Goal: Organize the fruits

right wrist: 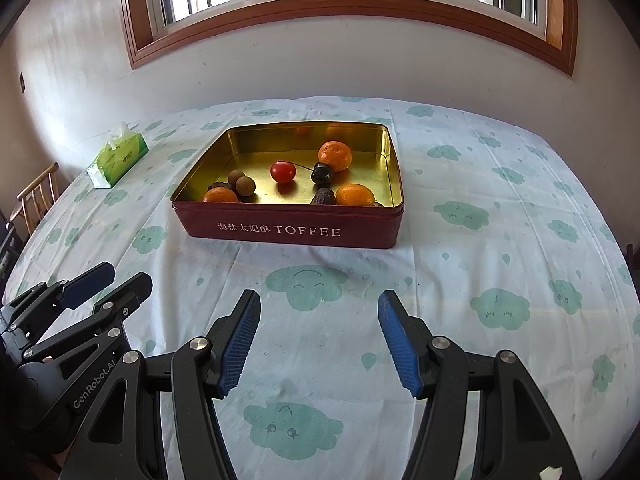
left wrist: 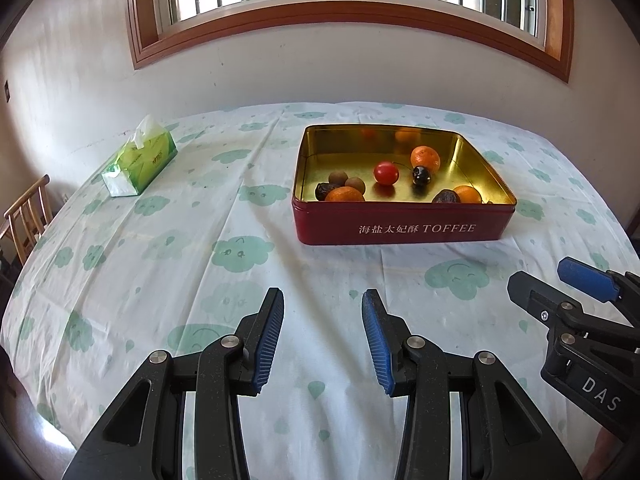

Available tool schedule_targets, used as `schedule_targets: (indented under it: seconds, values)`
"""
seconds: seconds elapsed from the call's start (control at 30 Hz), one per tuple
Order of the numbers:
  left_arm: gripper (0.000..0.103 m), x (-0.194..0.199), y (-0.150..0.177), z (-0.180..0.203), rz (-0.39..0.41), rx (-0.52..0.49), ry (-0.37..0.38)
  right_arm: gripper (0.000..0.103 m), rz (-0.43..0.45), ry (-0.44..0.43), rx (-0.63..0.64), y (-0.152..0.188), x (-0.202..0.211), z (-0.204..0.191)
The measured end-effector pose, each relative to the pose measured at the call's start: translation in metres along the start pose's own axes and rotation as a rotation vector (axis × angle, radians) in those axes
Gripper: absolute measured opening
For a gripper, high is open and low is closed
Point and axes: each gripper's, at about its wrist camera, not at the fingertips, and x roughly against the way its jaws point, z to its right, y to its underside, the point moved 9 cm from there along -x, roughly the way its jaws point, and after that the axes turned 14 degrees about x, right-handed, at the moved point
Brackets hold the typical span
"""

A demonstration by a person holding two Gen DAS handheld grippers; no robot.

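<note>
A red toffee tin [left wrist: 400, 229] [right wrist: 288, 233] with a gold inside stands on the table ahead of both grippers. In it lie three oranges, one at the back [left wrist: 425, 159] [right wrist: 335, 155]. With them are a red cherry tomato [left wrist: 386, 173] [right wrist: 283, 171], a dark cherry [left wrist: 421, 175] [right wrist: 321, 173], two brown longans [left wrist: 354, 185] [right wrist: 245, 185] and two dark wrinkled fruits [left wrist: 443, 197] [right wrist: 323, 196]. My left gripper [left wrist: 322, 292] [right wrist: 124, 276] is open over the cloth with nothing between its fingers. To its right, my right gripper [right wrist: 319, 294] [left wrist: 538, 276] is open wider and holds nothing.
A green tissue box [left wrist: 140, 158] [right wrist: 118, 156] sits at the table's far left. A wooden chair [left wrist: 28, 216] [right wrist: 38, 196] stands past the left edge. The cloud-print tablecloth [left wrist: 240, 252] covers the table up to a wall with a window.
</note>
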Motion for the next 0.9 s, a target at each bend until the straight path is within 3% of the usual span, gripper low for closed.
schedule_targets:
  seconds: [0.9]
  values:
    - [0.042, -0.0007, 0.0044, 0.0071, -0.009, -0.008, 0.021, 0.059, -0.007, 0.001, -0.004, 0.0039, 0.0012, 0.0019]
